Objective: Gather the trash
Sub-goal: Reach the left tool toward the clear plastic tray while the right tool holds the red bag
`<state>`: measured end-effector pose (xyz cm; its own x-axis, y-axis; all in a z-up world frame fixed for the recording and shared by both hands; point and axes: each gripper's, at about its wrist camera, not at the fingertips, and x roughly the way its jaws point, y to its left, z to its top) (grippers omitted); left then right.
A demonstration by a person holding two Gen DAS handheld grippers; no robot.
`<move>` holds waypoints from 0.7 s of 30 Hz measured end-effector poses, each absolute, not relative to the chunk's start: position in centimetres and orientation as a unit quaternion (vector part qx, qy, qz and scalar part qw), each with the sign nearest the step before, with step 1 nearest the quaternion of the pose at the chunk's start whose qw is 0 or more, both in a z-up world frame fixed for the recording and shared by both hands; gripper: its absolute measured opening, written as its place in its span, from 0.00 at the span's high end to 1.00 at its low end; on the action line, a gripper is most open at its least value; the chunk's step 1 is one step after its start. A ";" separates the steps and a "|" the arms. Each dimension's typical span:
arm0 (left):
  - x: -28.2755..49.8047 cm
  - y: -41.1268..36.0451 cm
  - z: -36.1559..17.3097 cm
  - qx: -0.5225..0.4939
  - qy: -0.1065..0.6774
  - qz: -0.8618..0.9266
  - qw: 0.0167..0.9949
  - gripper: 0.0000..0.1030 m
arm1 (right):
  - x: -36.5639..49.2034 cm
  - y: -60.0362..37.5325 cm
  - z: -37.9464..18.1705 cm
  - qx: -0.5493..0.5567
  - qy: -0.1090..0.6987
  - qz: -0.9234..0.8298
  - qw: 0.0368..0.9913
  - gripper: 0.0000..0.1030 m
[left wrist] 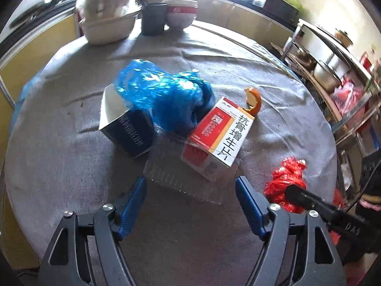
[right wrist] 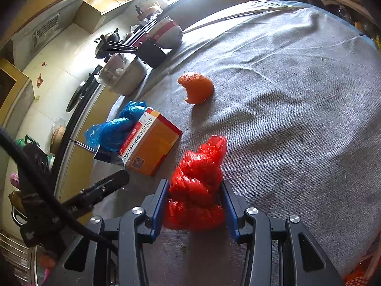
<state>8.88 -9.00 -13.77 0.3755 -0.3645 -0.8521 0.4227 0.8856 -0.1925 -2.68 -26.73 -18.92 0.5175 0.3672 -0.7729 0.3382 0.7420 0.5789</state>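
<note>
**Red bag gripped, left jaws spread before the clear tray**

The right gripper (right wrist: pixel 194 197) is clamped on a crumpled red plastic bag (right wrist: pixel 198 181), whose bulk bulges between both blue pads and rises above them. The left gripper (left wrist: pixel 191 186) has its jaws wide apart, nothing between the pads; just ahead lies a clear ribbed plastic tray (left wrist: pixel 190 178) on the grey woven tablecloth (left wrist: pixel 71 162). An orange-and-red cardboard medicine box (left wrist: pixel 219 131) rests tilted on the tray's far part. Behind it sits a crumpled blue plastic bag (left wrist: pixel 164 93), draped partly over an open dark-blue carton (left wrist: pixel 128 128). A curved piece of orange peel (right wrist: pixel 196 88) lies beside the medicine box's far corner, apart from the red bag. White bowls (left wrist: pixel 181 14) stand at the far table edge.
</note>
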 end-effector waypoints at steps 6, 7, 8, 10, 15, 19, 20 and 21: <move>9.0 -9.7 -14.9 0.054 0.507 -0.242 0.826 0.23 | -2.6 -26.9 -19.1 0.365 0.490 0.013 0.791 0.55; 9.2 -9.7 -15.1 0.054 0.509 -0.238 0.825 0.23 | -2.6 -26.9 -19.1 0.364 0.490 0.013 0.792 0.55; 9.5 -9.6 -15.3 0.048 0.511 -0.238 0.824 0.23 | -2.6 -26.9 -19.1 0.363 0.490 0.014 0.792 0.55; 9.8 -9.1 -15.2 0.030 0.505 -0.240 0.828 0.23 | -2.5 -26.9 -19.2 0.362 0.490 0.015 0.793 0.55; 9.9 -8.2 -15.0 0.009 0.488 -0.249 0.837 0.23 | -2.5 -26.8 -19.1 0.358 0.490 0.014 0.794 0.55; 9.4 -8.3 -14.9 0.024 0.480 -0.257 0.838 0.41 | -2.5 -26.7 -19.0 0.356 0.490 0.013 0.795 0.55; 9.4 -8.3 -15.0 0.026 0.483 -0.259 0.836 0.44 | -2.6 -26.7 -19.0 0.356 0.490 0.012 0.795 0.55; 9.3 -8.3 -15.0 0.027 0.485 -0.261 0.834 0.46 | -2.6 -26.6 -18.9 0.356 0.490 0.011 0.796 0.55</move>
<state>9.29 -8.29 -15.01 0.3937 -0.4093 -0.8231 0.4614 0.8624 -0.2081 -2.65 -26.64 -18.86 0.5201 0.3666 -0.7714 0.3311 0.7460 0.5778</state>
